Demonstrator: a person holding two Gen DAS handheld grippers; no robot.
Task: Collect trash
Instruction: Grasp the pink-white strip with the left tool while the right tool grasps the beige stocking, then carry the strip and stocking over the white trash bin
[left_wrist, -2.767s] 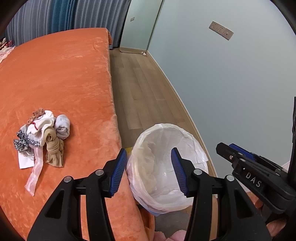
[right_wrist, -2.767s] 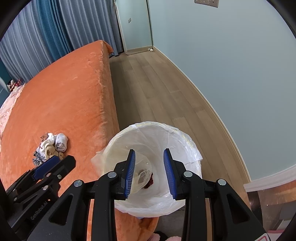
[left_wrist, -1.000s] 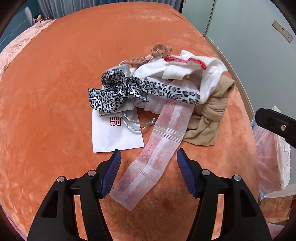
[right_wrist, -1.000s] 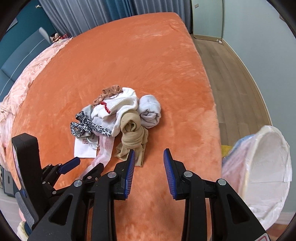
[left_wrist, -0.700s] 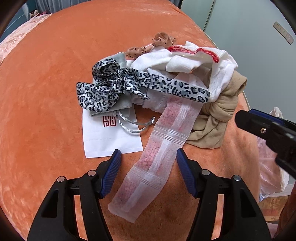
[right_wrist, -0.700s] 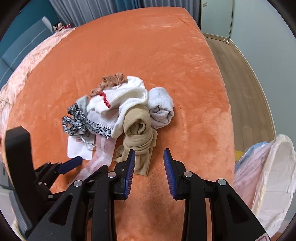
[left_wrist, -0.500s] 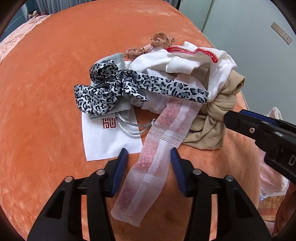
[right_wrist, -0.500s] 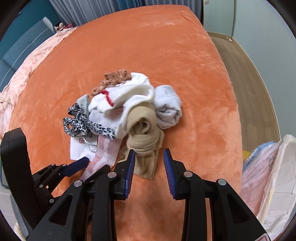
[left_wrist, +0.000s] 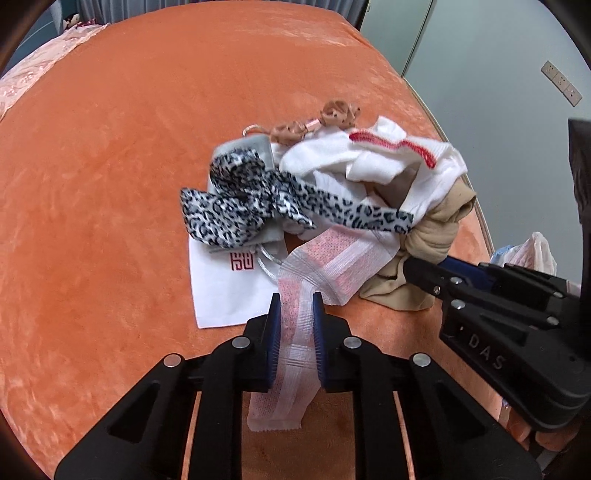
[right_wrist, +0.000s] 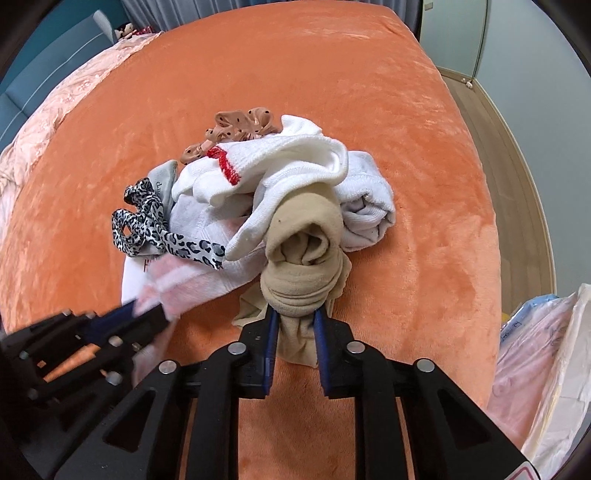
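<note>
Two tools: both are seen closed on soft, light cloth from one pile on the orange bed (left_wrist: 92, 155).
Left tool (left_wrist: 296, 332): nearly shut on the limp pink-white strip (left_wrist: 328, 266), gripped near its free end.
Right tool (right_wrist: 295, 345): pinched on the beige stocking roll (right_wrist: 301, 269) at its lower tail.
Handling: judged floppy, likely to snag neighbours.

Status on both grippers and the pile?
Left gripper shut on pink-and-white mesh strip. Right gripper shut on beige rolled stocking. Leopard-print ribbon overlies strip.

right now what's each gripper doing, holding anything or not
Left gripper: shut on the white mesh strip.
Right gripper: shut on the tan stocking bundle.
</note>
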